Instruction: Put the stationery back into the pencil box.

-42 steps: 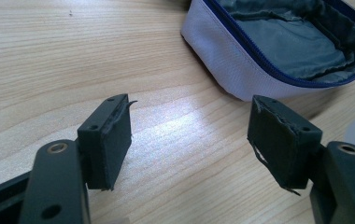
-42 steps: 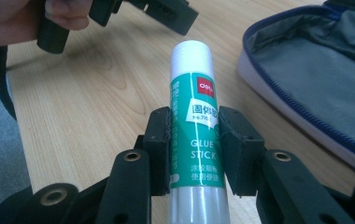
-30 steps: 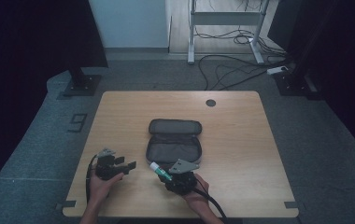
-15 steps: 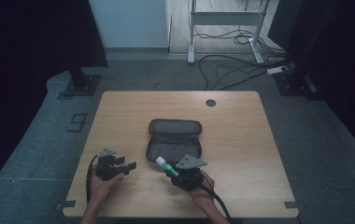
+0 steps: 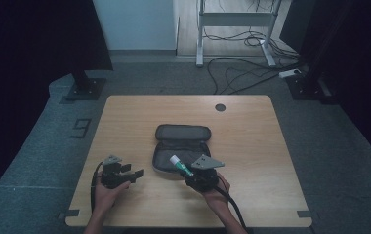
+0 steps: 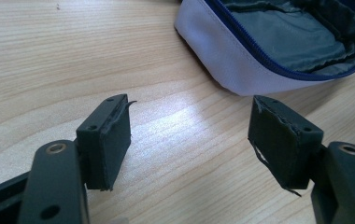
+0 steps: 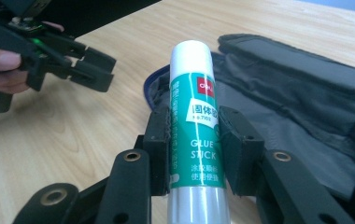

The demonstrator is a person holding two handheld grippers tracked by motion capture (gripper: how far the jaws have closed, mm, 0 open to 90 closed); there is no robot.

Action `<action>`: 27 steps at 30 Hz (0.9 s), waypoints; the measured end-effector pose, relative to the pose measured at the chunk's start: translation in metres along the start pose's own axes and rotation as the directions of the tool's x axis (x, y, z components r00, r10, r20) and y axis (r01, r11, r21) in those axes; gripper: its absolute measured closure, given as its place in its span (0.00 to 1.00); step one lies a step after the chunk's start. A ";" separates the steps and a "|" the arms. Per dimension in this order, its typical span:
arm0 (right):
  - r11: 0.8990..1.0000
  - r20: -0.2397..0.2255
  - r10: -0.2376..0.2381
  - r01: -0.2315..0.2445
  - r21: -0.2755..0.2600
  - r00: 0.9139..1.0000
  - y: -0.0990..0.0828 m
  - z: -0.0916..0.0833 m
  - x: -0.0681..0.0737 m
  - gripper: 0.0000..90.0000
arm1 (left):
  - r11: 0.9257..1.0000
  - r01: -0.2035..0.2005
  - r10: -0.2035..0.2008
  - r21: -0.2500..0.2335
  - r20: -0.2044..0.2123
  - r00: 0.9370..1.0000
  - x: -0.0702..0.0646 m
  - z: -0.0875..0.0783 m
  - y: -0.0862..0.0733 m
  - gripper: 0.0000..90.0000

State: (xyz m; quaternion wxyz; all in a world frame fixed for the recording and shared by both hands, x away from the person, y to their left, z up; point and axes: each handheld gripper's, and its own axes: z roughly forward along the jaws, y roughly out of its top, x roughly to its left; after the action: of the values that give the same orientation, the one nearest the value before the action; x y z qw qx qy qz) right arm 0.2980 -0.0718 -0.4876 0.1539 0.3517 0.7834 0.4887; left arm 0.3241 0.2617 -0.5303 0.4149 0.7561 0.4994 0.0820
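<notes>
Right gripper [image 5: 189,170] has carried the glue stick [image 5: 180,165] away from the table's front edge twd the open pencil case [image 5: 181,146] since a sec ago; stick's white cap now sits over the case's near rim, mid-table. Looks like it's about to go in, not dropped yet. Jaws clamped on the stick's green label. Left gripper [image 5: 133,174] hasn't budged nr the front-left, jaws apart w/ nothing between. Label [image 7: 201,135] reads "GLUE STICK", red "deli" logo, plus Chinese text.
</notes>
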 end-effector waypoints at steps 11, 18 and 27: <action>1.000 0.024 0.028 -0.028 -0.011 0.999 0.006 0.002 -0.017 0.72 | 1.000 -0.006 0.006 0.006 0.000 1.000 -0.001 0.001 0.000 0.34; 0.999 0.046 0.035 -0.035 -0.001 0.998 0.010 0.014 -0.029 0.72 | 1.000 -0.006 0.006 0.005 0.001 1.000 -0.001 0.001 0.000 0.34; 0.999 0.068 0.038 -0.040 0.022 0.997 0.011 0.030 -0.040 0.72 | 1.000 -0.001 0.001 0.007 -0.001 1.000 0.000 0.000 -0.001 0.34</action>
State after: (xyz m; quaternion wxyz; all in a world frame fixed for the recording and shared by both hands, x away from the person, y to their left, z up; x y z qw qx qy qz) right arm 0.3477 -0.0774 -0.4965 0.1667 0.3849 0.7765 0.4702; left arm 0.3235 0.2612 -0.5312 0.4122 0.7577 0.4994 0.0809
